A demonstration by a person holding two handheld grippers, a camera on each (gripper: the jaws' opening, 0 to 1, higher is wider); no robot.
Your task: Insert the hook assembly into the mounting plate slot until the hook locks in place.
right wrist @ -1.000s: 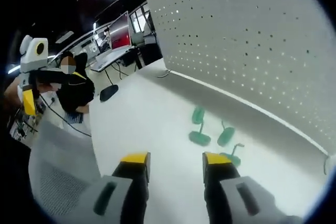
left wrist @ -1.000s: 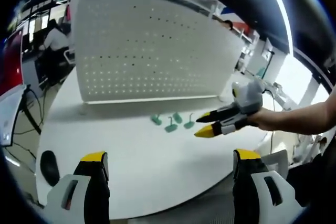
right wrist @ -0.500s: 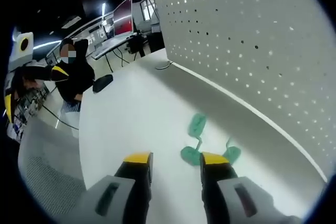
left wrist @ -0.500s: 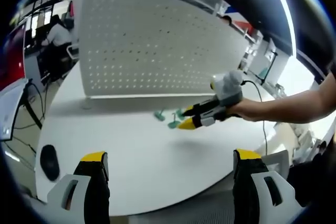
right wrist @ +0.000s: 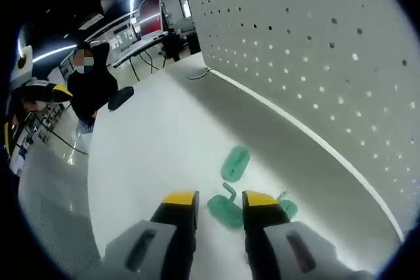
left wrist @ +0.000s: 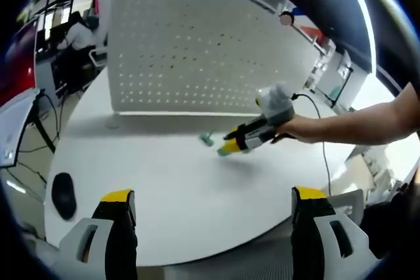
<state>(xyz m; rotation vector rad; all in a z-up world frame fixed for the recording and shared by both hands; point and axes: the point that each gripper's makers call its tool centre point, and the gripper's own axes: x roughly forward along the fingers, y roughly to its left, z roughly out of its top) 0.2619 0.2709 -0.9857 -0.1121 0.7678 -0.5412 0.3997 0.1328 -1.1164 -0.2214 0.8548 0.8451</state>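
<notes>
The white table (left wrist: pixel 164 181) carries a tall white board with many holes (left wrist: pixel 197 44), which stands upright at the far side; this board is the mounting plate of the task. On the table in front of it, near its lower edge, lie a few small green hooks. In the right gripper view one hook (right wrist: pixel 226 209) lies just between the yellow tips of the right gripper (right wrist: pixel 220 200), a second hook (right wrist: pixel 235 163) lies a little beyond it, and a third one (right wrist: pixel 286 206) is partly hidden by the right jaw.

The right gripper is low over the table with its jaws narrowed around the hook but, I think, not yet clenched on it. The left gripper (left wrist: pixel 213 196) is released, jaws wide, and holds nothing.

To do this step well, I would close on the flat base of the hook, squarely, and leave the bent wire end free for the holes. The neighbour hooks are near, so the jaws should not push them.
</notes>
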